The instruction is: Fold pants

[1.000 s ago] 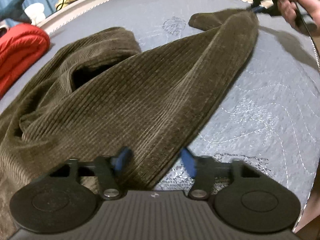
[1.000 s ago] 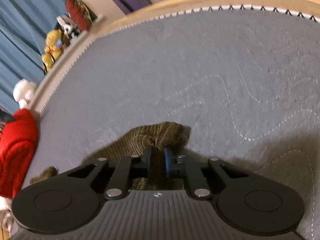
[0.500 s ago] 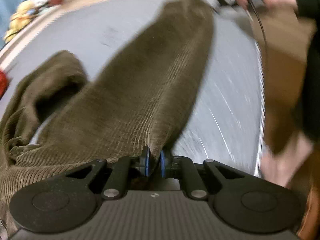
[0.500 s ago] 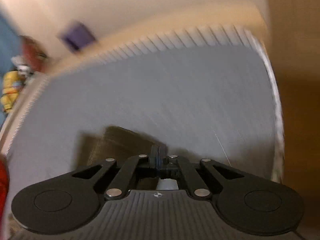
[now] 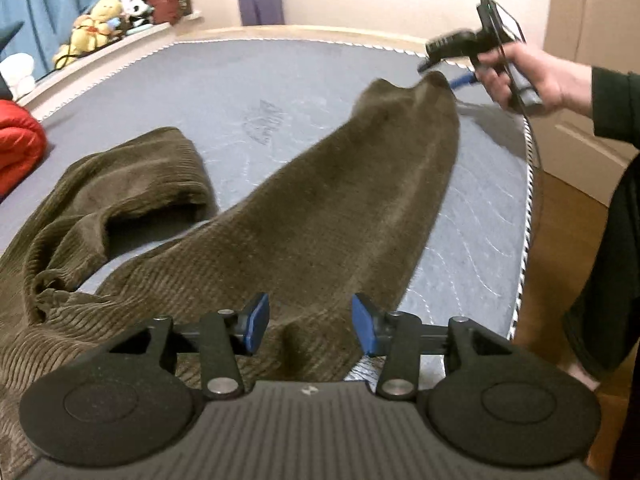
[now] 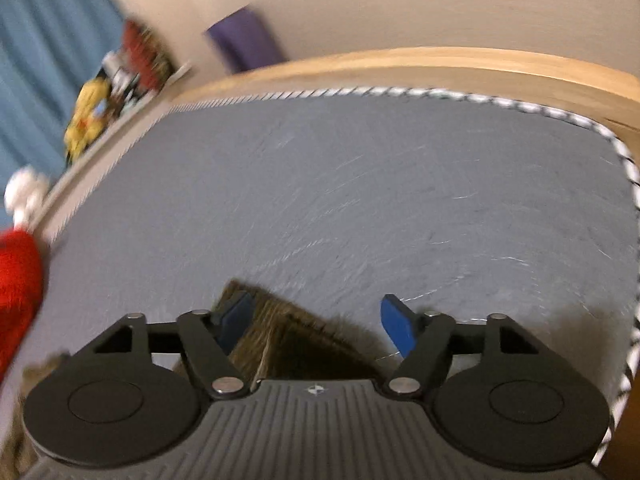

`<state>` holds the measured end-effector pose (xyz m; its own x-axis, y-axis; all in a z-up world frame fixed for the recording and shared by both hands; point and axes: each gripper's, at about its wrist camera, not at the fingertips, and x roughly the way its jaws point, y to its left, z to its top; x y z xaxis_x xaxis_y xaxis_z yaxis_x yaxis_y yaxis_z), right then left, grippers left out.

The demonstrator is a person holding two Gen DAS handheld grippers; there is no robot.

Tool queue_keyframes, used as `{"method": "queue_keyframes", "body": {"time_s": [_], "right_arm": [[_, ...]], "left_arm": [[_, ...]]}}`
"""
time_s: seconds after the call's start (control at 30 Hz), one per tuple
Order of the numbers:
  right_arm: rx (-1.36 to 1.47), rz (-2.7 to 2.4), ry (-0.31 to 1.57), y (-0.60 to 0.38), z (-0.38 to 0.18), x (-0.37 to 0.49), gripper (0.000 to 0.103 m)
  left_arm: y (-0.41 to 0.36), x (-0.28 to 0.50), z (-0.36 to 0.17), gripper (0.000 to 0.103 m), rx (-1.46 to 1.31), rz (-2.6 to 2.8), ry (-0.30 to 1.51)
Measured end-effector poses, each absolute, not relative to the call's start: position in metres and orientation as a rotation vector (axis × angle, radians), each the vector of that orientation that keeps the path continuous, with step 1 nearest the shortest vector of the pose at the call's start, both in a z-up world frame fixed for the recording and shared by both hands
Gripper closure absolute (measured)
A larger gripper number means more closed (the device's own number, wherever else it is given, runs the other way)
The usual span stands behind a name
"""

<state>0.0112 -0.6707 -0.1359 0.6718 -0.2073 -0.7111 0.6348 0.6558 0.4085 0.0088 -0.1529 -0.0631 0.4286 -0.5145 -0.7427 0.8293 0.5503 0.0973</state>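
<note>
1. Left wrist view: the left gripper (image 5: 306, 322) hangs over the near end of the pants (image 5: 320, 208). Its jaws are opening; the cloth lies below and between the blue pads (image 5: 256, 322), and neither pad presses on it.
2. Same view: the pants are brown corduroy, lying on the mattress (image 5: 224, 88). One leg runs from the gripper to the far right corner of the mattress; the other is bunched to its left.
3. Same view: a hand (image 5: 532, 76) holds the right gripper (image 5: 444, 70) at the far tip of that leg. A red blanket (image 5: 16, 148) lies at the left edge of the mattress.
4. Right wrist view, blurred: the right gripper (image 6: 318, 322) has its jaws opening and spread wide. The pants (image 6: 296, 340) hem lies below and between the pads, by the left one; neither pad squeezes it. The mattress (image 6: 360, 184) extends beyond the hem.
</note>
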Motion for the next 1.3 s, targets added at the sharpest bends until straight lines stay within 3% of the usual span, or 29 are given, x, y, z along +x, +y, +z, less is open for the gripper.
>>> {"method": "queue_keyframes", "body": {"time_s": [0.07, 0.13, 0.17, 0.2, 0.3, 0.53, 0.63, 0.67, 0.7, 0.77, 1.03, 1.3], "right_arm": [[0.660, -0.503, 0.771, -0.668, -0.146, 0.021, 0.025], [0.609, -0.484, 0.820, -0.660, -0.154, 0.025, 0.032], [0.560, -0.481, 0.818, -0.656, -0.151, 0.025, 0.052], [0.535, -0.460, 0.811, -0.654, -0.148, 0.025, 0.084], [0.514, -0.498, 0.726, -0.651, -0.136, 0.009, 0.087], [0.524, -0.691, 0.729, -0.661, -0.142, 0.003, 0.087], [0.475, -0.707, 0.757, -0.659, -0.140, 0.018, 0.082], [0.460, -0.736, 0.747, -0.657, -0.134, 0.017, 0.073], [0.451, -0.781, 0.721, -0.656, -0.126, 0.015, 0.058], [0.436, -0.842, 0.646, -0.645, -0.112, 0.010, 0.044], [0.413, -0.788, 0.402, -0.589, -0.051, -0.002, 0.043], [0.316, -0.441, 0.340, -0.468, 0.000, 0.008, 0.043]], "left_arm": [[-0.152, 0.012, -0.062, 0.052, 0.479, -0.855, 0.721], [-0.149, 0.017, -0.061, 0.052, 0.446, -0.815, 0.725], [-0.147, 0.021, -0.061, 0.052, 0.420, -0.791, 0.734], [-0.142, 0.027, -0.060, 0.052, 0.390, -0.773, 0.742], [-0.130, 0.039, -0.051, 0.052, 0.297, -0.717, 0.741], [-0.093, 0.050, -0.027, 0.052, 0.101, -0.622, 0.682], [-0.080, 0.045, -0.016, 0.052, 0.098, -0.597, 0.628], [-0.075, 0.044, -0.014, 0.052, 0.101, -0.590, 0.622], [-0.070, 0.043, -0.011, 0.051, 0.097, -0.583, 0.620], [-0.059, 0.043, -0.006, 0.045, 0.077, -0.564, 0.616], [-0.019, 0.038, 0.015, 0.040, 0.053, -0.486, 0.581], [0.018, 0.037, 0.029, 0.041, 0.025, -0.478, 0.579]]}}
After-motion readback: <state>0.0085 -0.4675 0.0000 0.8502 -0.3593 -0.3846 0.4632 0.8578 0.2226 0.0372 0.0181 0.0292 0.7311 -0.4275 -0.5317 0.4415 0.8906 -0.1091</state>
